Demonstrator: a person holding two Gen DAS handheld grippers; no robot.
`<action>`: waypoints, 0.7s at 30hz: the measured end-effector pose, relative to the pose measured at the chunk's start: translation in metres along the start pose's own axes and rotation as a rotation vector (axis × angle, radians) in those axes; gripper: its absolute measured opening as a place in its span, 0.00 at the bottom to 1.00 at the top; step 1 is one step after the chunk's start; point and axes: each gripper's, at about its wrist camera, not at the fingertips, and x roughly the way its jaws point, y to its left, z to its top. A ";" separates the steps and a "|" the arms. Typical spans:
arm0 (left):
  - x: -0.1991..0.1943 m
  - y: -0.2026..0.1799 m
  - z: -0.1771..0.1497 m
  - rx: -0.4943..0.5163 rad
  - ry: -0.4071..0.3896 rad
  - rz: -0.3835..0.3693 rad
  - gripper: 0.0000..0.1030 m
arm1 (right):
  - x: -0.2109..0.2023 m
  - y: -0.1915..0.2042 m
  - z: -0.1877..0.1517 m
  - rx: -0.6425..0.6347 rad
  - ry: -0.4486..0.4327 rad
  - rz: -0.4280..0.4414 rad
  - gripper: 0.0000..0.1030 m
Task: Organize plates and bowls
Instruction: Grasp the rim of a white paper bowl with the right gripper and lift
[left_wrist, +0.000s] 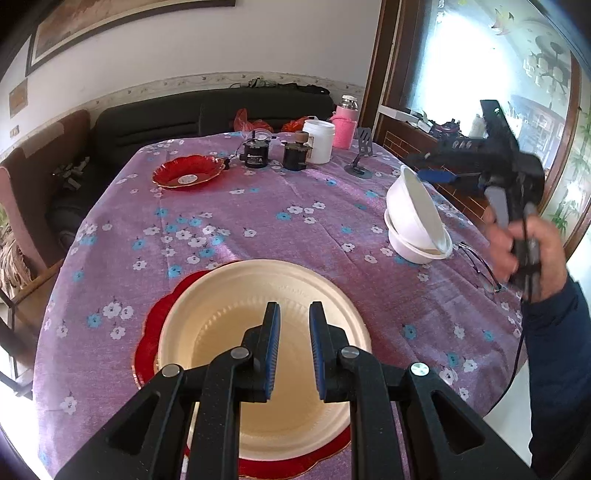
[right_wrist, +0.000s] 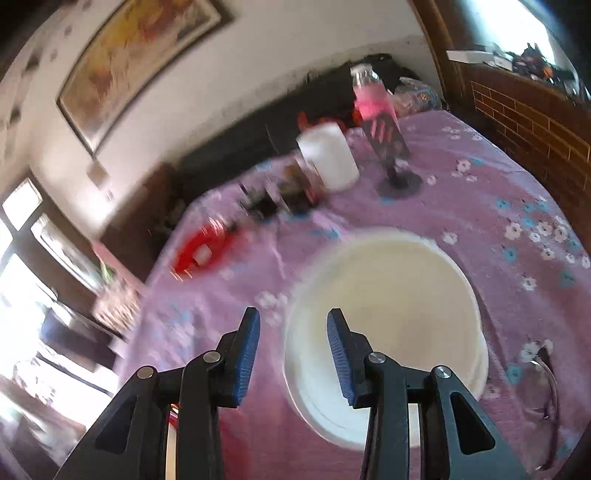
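Observation:
A cream plate (left_wrist: 258, 295) rests on a red scalloped plate (left_wrist: 155, 332) at the near table edge. My left gripper (left_wrist: 294, 306) hovers over it, shut with nothing between its pads. A second red plate (left_wrist: 188, 173) lies at the far left. At the right, one white bowl (left_wrist: 410, 206) leans tilted inside another white bowl (left_wrist: 410, 247). My right gripper (left_wrist: 432, 175), held by a hand, sits beside the tilted bowl's upper rim. In the right wrist view the gripper (right_wrist: 291, 314) is open; the bowl (right_wrist: 399, 295) lies just ahead, its left rim between the fingers, untouched.
At the back of the purple flowered tablecloth (left_wrist: 221, 221) stand a white jar (left_wrist: 319, 142), a pink bottle (left_wrist: 345, 125), two dark jars (left_wrist: 255, 155) and a phone stand (left_wrist: 360, 162). Eyeglasses (left_wrist: 480, 266) lie right of the bowls. A dark sofa (left_wrist: 147, 118) stands behind.

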 end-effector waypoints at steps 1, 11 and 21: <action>-0.002 0.001 0.001 0.000 -0.001 0.004 0.15 | -0.002 -0.005 0.007 -0.004 -0.010 -0.030 0.40; -0.001 -0.041 0.042 0.098 0.031 -0.120 0.15 | 0.008 -0.107 0.015 0.077 -0.003 -0.431 0.41; 0.014 -0.073 0.040 0.152 0.069 -0.107 0.16 | 0.004 0.001 -0.001 -0.167 0.077 0.103 0.40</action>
